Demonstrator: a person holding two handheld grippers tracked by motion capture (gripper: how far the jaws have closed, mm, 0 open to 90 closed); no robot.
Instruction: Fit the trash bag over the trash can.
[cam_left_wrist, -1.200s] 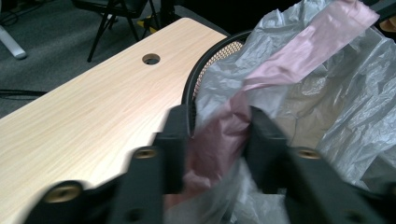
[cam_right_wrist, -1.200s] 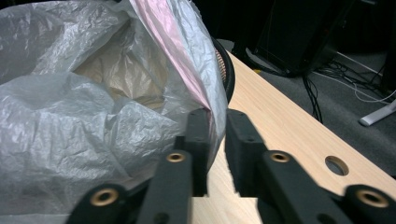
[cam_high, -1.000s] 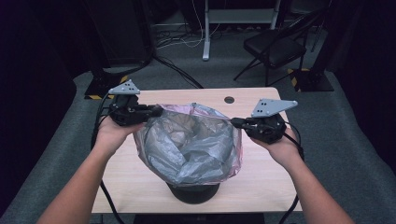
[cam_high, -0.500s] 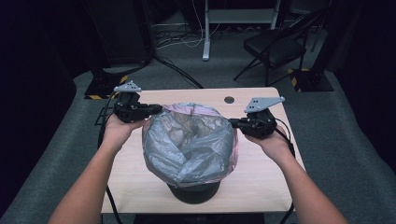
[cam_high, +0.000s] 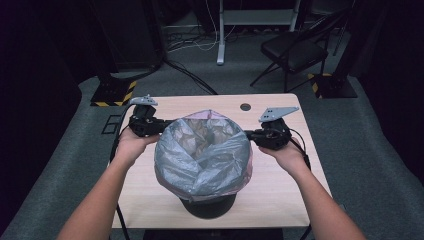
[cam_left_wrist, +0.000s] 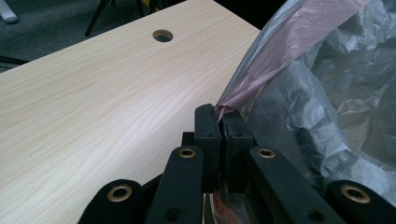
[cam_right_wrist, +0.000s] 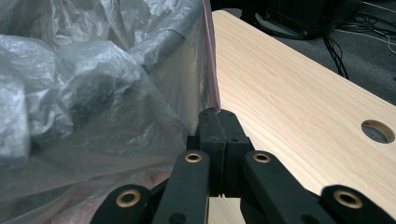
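1. On the wooden worktop (cam_high: 280, 200), near its front edge, stands a black bin (cam_high: 207, 206) with a grey plastic bag (cam_high: 202, 152) spread open over it; a pink lining shows along the bag's rim.
2. At the bag's left side, the left claw (cam_high: 161, 125) is clamped on the rim: the left gripper view shows its jaws together with pink film (cam_left_wrist: 280, 46) pinched between the tips.
3. At the bag's right side, the right claw (cam_high: 250, 135) is likewise clamped on the rim; the right gripper view shows its jaws pressed together on the thin edge of the film (cam_right_wrist: 211, 70).
4. Between the two claws the bag's mouth is held wide, crumpled grey plastic sagging inside.
5. Behind the bag, a round hole (cam_high: 245, 106) sits in the worktop near its far edge.
6. Beyond the worktop, a black folding chair (cam_high: 295, 50) stands on the grey floor.
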